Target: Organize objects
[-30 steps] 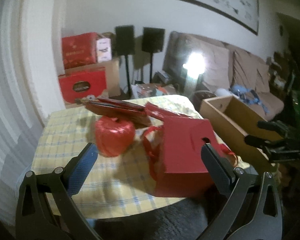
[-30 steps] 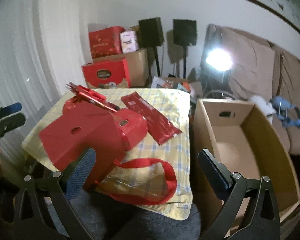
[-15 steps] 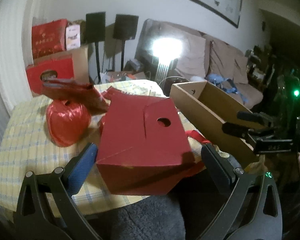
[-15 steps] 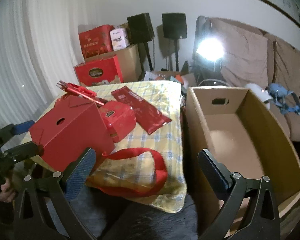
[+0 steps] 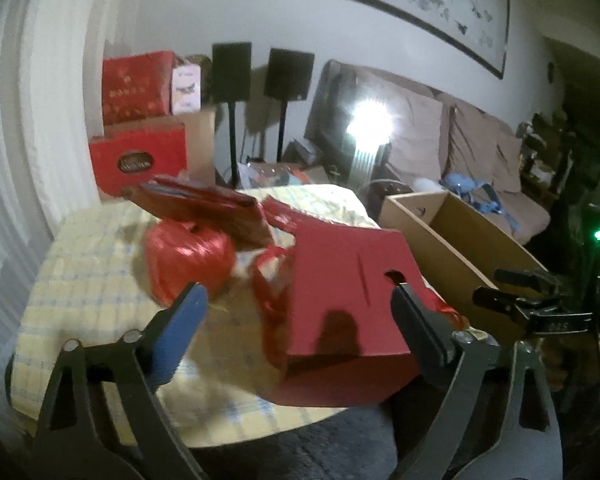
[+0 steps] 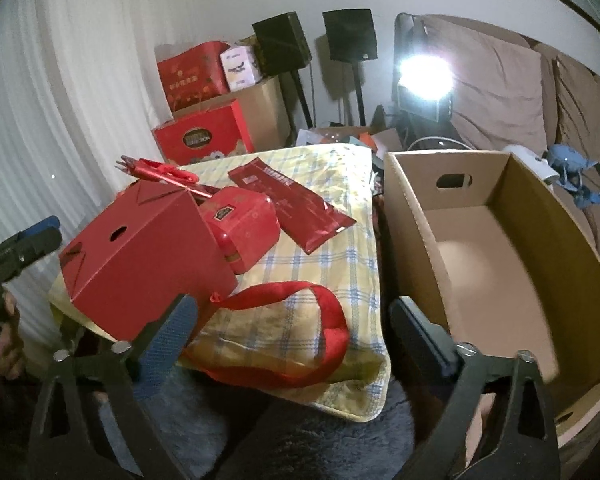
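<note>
A red gable box (image 5: 348,300) (image 6: 140,264) stands at the near edge of the table with the yellow checked cloth (image 5: 80,280) (image 6: 340,184). My left gripper (image 5: 300,320) (image 6: 56,229) is closing around it. The right finger overlaps the box's right side and the left pad is well clear of it. My right gripper (image 6: 294,332) (image 5: 488,284) is also closing, over a red ribbon loop (image 6: 300,320), with no pad touching it. Also on the cloth are a red twine ball (image 5: 188,256), a red tin (image 6: 244,232) and a red packet (image 6: 292,208).
An open empty cardboard box (image 6: 540,240) (image 5: 440,264) stands right of the table. Behind are stacked red gift boxes (image 6: 196,68), two speakers on stands (image 6: 348,36), a glaring lamp (image 6: 424,72) and a sofa (image 6: 500,80). A grey rug (image 6: 300,440) lies below.
The left view has swung back left, so the red box sits further right between the fingers. Both grippers' jaws have narrowed a little. The right view has sunk slightly toward the table.
</note>
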Tool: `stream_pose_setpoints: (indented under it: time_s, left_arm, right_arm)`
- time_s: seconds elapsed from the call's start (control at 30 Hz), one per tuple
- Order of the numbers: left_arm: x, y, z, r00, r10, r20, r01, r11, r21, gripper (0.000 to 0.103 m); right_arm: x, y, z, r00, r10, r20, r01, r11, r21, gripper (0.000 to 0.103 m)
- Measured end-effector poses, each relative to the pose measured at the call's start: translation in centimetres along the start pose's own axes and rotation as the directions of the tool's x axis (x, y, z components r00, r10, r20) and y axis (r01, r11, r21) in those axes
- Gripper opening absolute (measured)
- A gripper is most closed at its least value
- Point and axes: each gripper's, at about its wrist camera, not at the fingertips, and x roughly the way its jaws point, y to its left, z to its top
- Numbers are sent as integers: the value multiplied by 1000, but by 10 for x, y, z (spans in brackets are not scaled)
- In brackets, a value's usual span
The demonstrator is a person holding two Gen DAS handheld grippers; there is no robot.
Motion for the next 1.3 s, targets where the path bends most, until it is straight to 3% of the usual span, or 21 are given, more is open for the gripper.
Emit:
stream_pose_setpoints:
  time_s: [0.13, 0.27, 0.37, 0.5, 0.67, 0.7, 0.77, 0.8, 0.87, 0.9, 0.97, 1.13, 1.3]
  left_arm:
    - [1, 12, 0, 998, -57, -26, 57, 998, -4, 58]
    - [10, 20, -7, 994, -95, -62, 92, 995, -48, 44]
    - [12, 17, -12, 988, -140, -65, 135, 988, -79, 44]
    - [10, 9, -13, 992, -113, -51, 111, 993, -40, 45]
    - [10, 8, -14, 993, -108, -50, 106, 994, -40, 49]
    - [11, 11, -15, 991, -122, -53, 119, 991, -58, 50]
    - [14, 16, -15, 987, -150, -58, 144, 985, -95, 50]
    - [14, 17, -15, 986, -156, -59, 149, 983, -105, 51]
    - [15, 16, -14, 987, -150, -59, 144, 984, -104, 52]
    - [15, 15, -13, 988, -143, -59, 137, 986, -98, 52]
    - [14, 13, -13, 990, -129, -61, 123, 989, -83, 52]
    - [11, 10, -12, 991, -113, -67, 108, 992, -72, 53]
    - [8, 13, -8, 991, -117, -71, 111, 989, -93, 53]
  right_arm:
    - [11, -5, -5, 999, 22, -26, -21, 999, 27, 63]
    - [28, -6, -14, 997, 8, -83, -5, 999, 37, 61]
    - [38, -6, -20, 994, -45, -103, 48, 999, 23, 67]
    - [47, -8, -26, 978, -175, -112, 172, 984, -39, 74]
    - [61, -16, -36, 967, -191, -167, 187, 982, -39, 72]
    - [62, -16, -38, 966, -188, -176, 184, 982, -40, 70]
    - [61, -16, -38, 971, -172, -168, 168, 985, -35, 49]
    - [59, -16, -38, 970, -182, -163, 178, 983, -37, 44]
    - [57, -16, -37, 969, -182, -166, 178, 983, -34, 29]
    - [56, -17, -37, 970, -175, -170, 173, 985, -27, 27]
    - [54, -17, -37, 967, -195, -166, 192, 981, -33, 14]
    - [43, -19, -34, 973, -197, -123, 197, 980, -16, 4]
    - [17, -11, -20, 982, -190, 12, 190, 982, 12, 2]
